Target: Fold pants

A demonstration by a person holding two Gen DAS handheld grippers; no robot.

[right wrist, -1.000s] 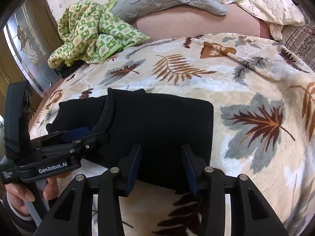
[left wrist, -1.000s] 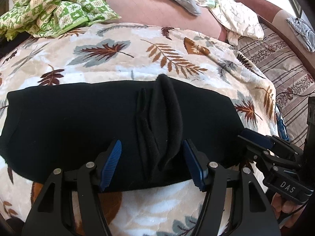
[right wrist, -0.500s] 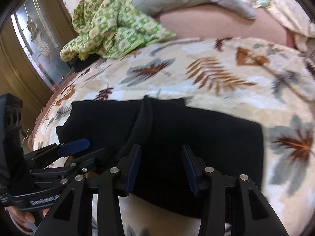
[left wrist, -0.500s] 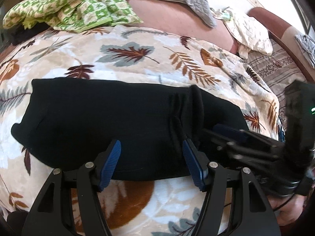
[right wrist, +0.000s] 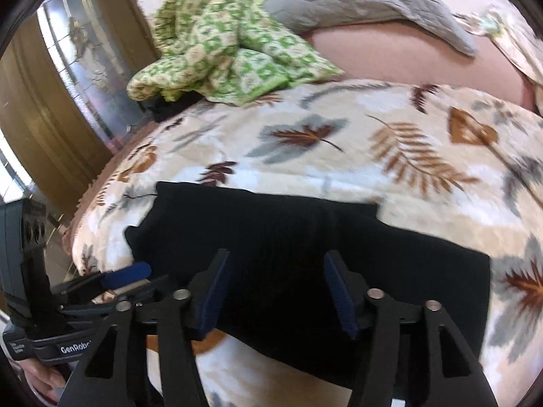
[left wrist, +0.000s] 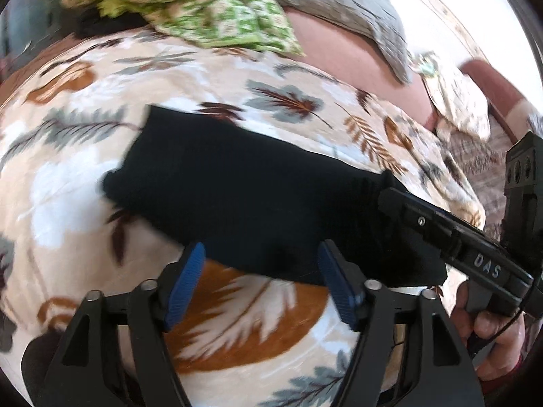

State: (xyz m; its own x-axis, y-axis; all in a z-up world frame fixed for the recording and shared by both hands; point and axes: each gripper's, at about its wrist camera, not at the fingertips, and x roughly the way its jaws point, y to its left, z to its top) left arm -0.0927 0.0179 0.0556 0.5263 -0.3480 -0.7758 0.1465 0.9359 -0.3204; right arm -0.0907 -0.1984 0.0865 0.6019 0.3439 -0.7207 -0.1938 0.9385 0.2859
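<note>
Black pants [right wrist: 298, 257]: knit, matte, folded into a long flat band lying on the plush leaf-print blanket [right wrist: 390, 135]. Left gripper [left wrist: 261, 279], ribbed blue pads, jaws opening; only the band's near edge lies between them, unpinched. Right gripper [right wrist: 275, 288] over the band's middle, jaws opening, nothing clamped. Beyond the pants: crumpled green-checked cloth [right wrist: 220, 54], quilted grey pillow [right wrist: 366, 0].

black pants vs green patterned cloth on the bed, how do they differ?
The black pants lie flat in a folded, roughly rectangular slab; the green patterned cloth is bunched in a loose heap. The pants are plain and dark and lie close to the grippers; the cloth is checked green and cream, at the far edge. Both rest on the leaf-print blanket.
</note>
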